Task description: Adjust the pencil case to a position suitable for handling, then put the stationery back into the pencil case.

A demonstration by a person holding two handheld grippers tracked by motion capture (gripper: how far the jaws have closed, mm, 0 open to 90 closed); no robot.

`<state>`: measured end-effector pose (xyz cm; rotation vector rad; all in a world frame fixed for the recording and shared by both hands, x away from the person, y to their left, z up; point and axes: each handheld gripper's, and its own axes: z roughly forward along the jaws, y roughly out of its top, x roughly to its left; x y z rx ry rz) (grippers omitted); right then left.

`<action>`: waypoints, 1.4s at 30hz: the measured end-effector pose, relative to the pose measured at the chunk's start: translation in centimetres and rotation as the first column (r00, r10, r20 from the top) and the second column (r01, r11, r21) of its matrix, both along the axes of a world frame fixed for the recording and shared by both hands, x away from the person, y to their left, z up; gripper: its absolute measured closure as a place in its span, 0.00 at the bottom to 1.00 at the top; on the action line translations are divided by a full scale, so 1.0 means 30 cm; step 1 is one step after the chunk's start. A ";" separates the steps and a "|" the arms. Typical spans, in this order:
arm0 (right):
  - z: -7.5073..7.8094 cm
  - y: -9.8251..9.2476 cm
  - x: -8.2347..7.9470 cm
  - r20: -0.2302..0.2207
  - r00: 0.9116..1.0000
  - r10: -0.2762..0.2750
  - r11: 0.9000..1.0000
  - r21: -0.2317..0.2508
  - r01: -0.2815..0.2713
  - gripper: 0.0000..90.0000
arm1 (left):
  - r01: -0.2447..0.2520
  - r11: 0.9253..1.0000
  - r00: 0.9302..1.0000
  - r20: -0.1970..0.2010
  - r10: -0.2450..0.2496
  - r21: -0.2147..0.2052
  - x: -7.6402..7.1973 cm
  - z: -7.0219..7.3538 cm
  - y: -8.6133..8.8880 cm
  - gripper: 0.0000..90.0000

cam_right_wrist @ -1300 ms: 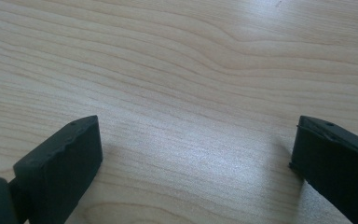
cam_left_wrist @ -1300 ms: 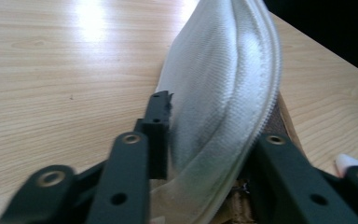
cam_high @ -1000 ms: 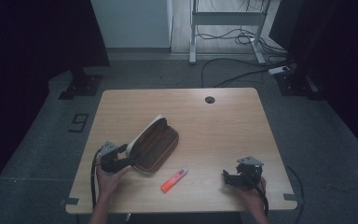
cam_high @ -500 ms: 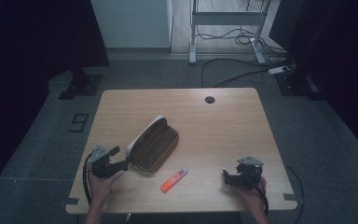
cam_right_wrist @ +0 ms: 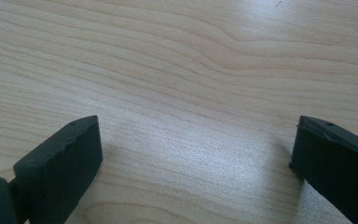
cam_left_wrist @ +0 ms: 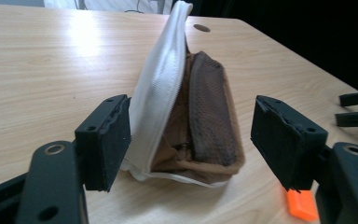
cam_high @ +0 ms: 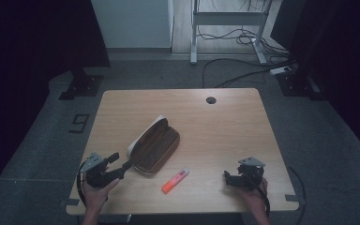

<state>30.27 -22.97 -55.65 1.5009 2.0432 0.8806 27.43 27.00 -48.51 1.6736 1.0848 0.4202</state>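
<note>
High view: pale wood-grain table (cam_high: 225, 122), rectangular with a round cable hole. Near its left-front lies an oblong brown pouch (cam_high: 154, 149) of woven fabric, unzipped, its white lid (cam_left_wrist: 161, 88) standing up. Just right of it rests a slim orange marker (cam_high: 175, 180). The left gripper (cam_high: 117, 165) points at the pouch's end, jaws apart. The right gripper (cam_high: 228, 178) sits low at front-right, jaws wide over bare wood.

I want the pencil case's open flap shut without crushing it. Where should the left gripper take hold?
Probably the upright white flap, at its near end, approached from the near-left table edge: it stands as a thin edge just inside the left gripper's open jaws, above the brown pouch body.
</note>
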 end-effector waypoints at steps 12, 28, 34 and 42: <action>0.000 0.000 0.000 0.000 1.000 0.000 1.000 0.000 0.000 0.02 | 0.069 0.998 0.998 -0.015 -0.069 0.012 -0.033 -0.008 -0.071 0.35; 0.000 0.000 0.000 0.001 1.000 0.000 1.000 0.000 0.000 0.02 | 0.136 0.988 0.991 -0.029 -0.134 0.067 -0.045 -0.043 -0.195 0.36; 0.000 0.000 0.000 0.002 1.000 0.000 1.000 0.000 0.000 0.02 | 0.148 0.985 0.989 -0.036 -0.146 0.091 -0.047 -0.058 -0.235 0.37; 0.000 0.000 0.000 0.001 1.000 0.000 1.000 0.000 0.000 0.02 | 0.172 0.979 0.984 -0.059 -0.166 0.108 -0.046 -0.077 -0.271 0.39</action>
